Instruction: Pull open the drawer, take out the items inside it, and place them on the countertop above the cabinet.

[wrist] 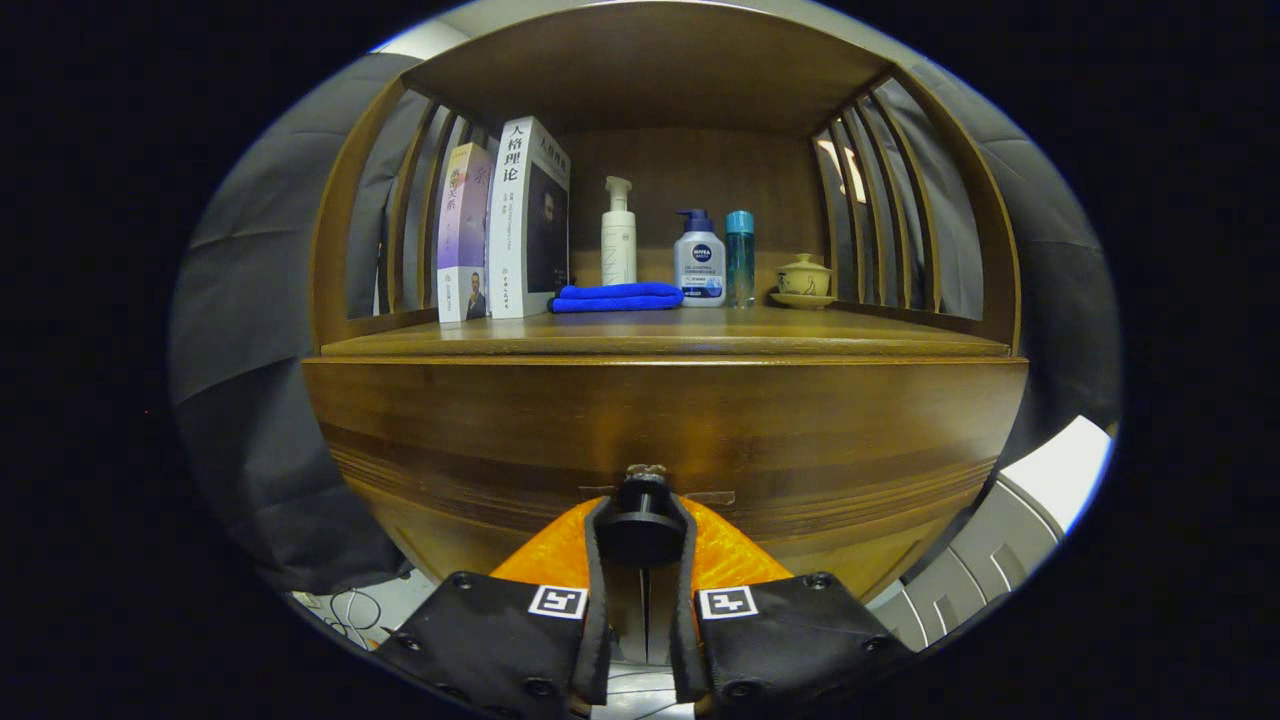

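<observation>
A wooden cabinet fills the scene, its drawer front [660, 420] a wide brown panel right ahead of me. A round dark knob [641, 525] sticks out of the panel's lower middle. My gripper [641, 530] has both fingers pressed on that knob, one on each side. The drawer front sits flush with the cabinet, so its inside is hidden. Above it runs the countertop [850, 335], a wooden shelf surface under a roofed alcove.
On the countertop stand two upright books [505, 235], a folded blue cloth [617, 297], a white pump bottle [618, 235], a blue-capped pump bottle [699, 260], a teal bottle [740, 258] and a small lidded cup on a saucer [803, 280]. Slatted wooden sides close the alcove.
</observation>
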Demonstrator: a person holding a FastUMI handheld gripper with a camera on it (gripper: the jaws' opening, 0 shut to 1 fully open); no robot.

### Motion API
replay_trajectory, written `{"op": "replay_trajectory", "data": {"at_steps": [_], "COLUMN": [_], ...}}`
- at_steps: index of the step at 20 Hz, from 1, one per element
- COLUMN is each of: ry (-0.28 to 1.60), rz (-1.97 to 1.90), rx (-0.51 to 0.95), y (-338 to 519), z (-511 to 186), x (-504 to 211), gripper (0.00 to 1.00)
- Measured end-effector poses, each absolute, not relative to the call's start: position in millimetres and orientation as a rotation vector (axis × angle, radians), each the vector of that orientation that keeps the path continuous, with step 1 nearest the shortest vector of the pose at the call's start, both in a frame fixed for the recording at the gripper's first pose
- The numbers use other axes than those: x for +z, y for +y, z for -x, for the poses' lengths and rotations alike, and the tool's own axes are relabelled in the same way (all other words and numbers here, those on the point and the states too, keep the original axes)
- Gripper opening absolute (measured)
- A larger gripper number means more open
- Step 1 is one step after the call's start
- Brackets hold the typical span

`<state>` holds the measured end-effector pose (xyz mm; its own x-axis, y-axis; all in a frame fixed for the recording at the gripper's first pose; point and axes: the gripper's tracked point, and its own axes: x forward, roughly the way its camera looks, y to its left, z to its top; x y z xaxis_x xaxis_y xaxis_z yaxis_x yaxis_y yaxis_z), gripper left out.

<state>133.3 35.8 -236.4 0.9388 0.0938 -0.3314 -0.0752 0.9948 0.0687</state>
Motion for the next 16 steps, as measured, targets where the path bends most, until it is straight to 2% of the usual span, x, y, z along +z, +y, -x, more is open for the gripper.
{"op": "replay_trajectory", "data": {"at_steps": [16], "ry": [0.320], "rz": [-0.027], "rx": [0.133], "y": [31], "z": [-55], "x": [-228], "gripper": [0.27]}}
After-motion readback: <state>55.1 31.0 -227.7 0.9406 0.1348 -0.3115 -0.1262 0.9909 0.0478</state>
